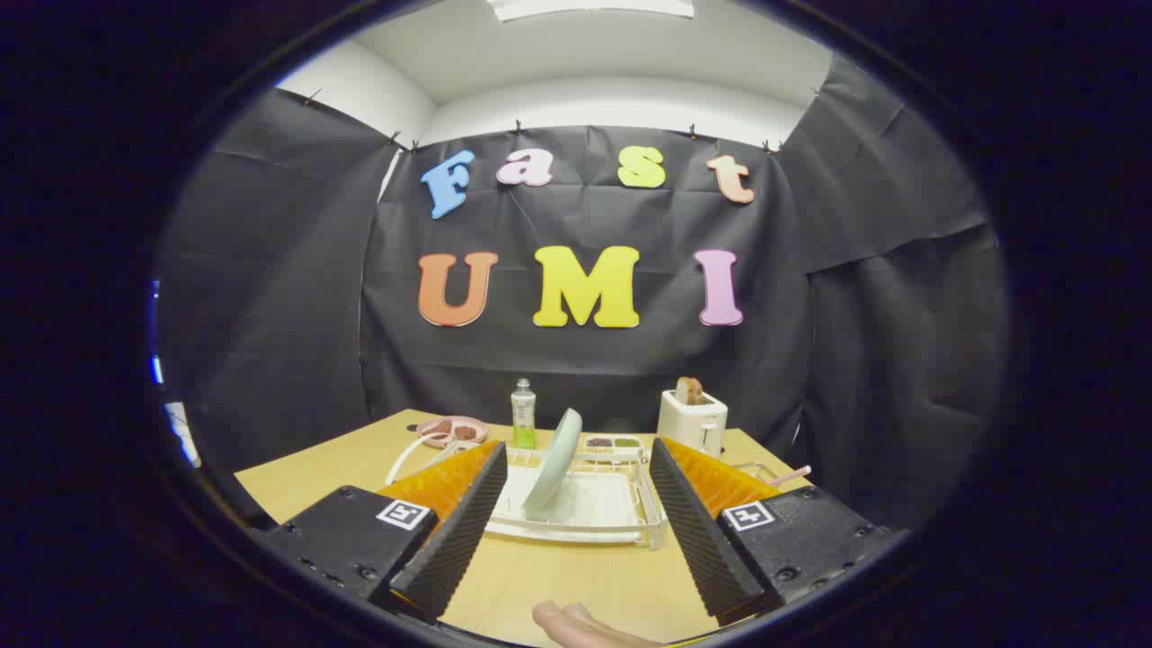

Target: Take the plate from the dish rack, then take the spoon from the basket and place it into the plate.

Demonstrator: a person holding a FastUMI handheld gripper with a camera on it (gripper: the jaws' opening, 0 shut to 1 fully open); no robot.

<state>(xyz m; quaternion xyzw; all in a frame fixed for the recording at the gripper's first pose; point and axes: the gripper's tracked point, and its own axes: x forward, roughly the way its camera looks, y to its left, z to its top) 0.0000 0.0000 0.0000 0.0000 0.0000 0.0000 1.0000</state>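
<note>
Pale green, the plate [555, 457] stands on edge in the white dish rack [621, 522], straight ahead of my gripper [571, 531] and framed between its fingers. They are spread wide, holding nothing. The plate's rim faces me, tilted left, so I judge the approach runs forward along the wooden table [549, 580]; the basket's spoon [792, 474] waits beyond my right finger.

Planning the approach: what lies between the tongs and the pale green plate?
Gripper view: bare wooden table, then the white dish rack's front rim; open tongs; plate beyond.

Claw [576, 526]: 2 ribbed fingers, square-marker black housings.
</note>
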